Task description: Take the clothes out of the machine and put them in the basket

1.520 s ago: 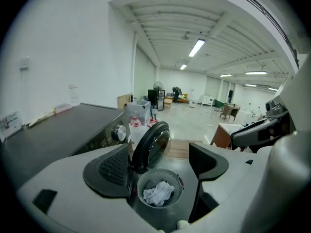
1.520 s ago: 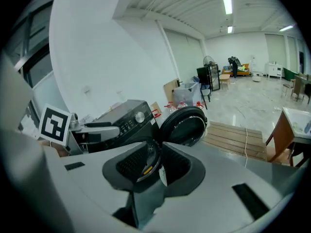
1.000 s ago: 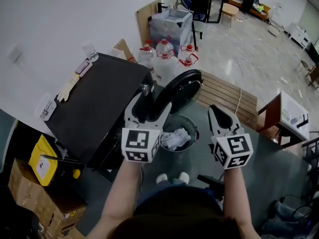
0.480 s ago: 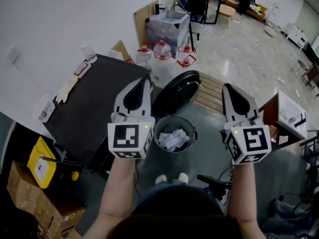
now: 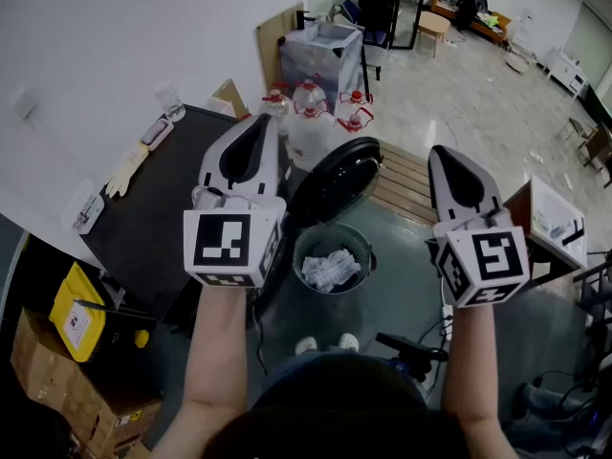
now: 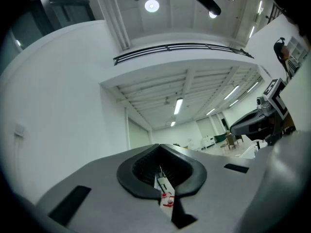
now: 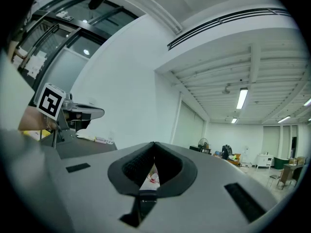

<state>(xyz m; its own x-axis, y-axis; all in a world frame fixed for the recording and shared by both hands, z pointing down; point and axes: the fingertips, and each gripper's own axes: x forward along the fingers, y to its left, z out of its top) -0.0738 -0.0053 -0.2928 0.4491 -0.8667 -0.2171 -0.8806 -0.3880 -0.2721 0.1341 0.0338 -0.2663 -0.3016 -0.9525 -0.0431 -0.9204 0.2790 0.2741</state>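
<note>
**Jaws.** The jaws of the left gripper (image 6: pixel 159 152) are pressed together with nothing between them; only a sliver of the room shows through the slot behind the tips. The jaws of the right gripper (image 7: pixel 154 148) are likewise together and empty. In the head view the 2 grippers are held up side by side, left at centre-left of the frame and right at centre-right. They are well apart from each other and from everything below.

**Task things.** Between and below the grippers, at centre frame, the round dark basket (image 5: pixel 369 249) stands on the floor (image 5: pixel 402 285). White crumpled clothes (image 5: pixel 330 268) lie inside it. Just beside the basket, up and to the left, is the machine (image 5: pixel 153 208), a black box. Its round door (image 5: pixel 337 175) stands open by the basket's far rim. The drum opening is hidden behind the left gripper, so whether anything remains inside cannot be told.

**Progress, as judged.** Clothes are in the basket and neither gripper carries any. The task is either complete or between loads, with a check of the drum left to do.

**Count.**
- Task things: 2 grippers, 1 machine, 1 door, 1 basket, and 1 white heap of clothes whose pieces cannot be separated.
- Upper centre: at least 4 red-capped water jugs (image 5: pixel 311 94) and 1 clear plastic bin (image 5: pixel 325 46).
- Lower left: 1 yellow case (image 5: pixel 81 314).
- Bottom centre: 2 shoes (image 5: pixel 346 340).
</note>
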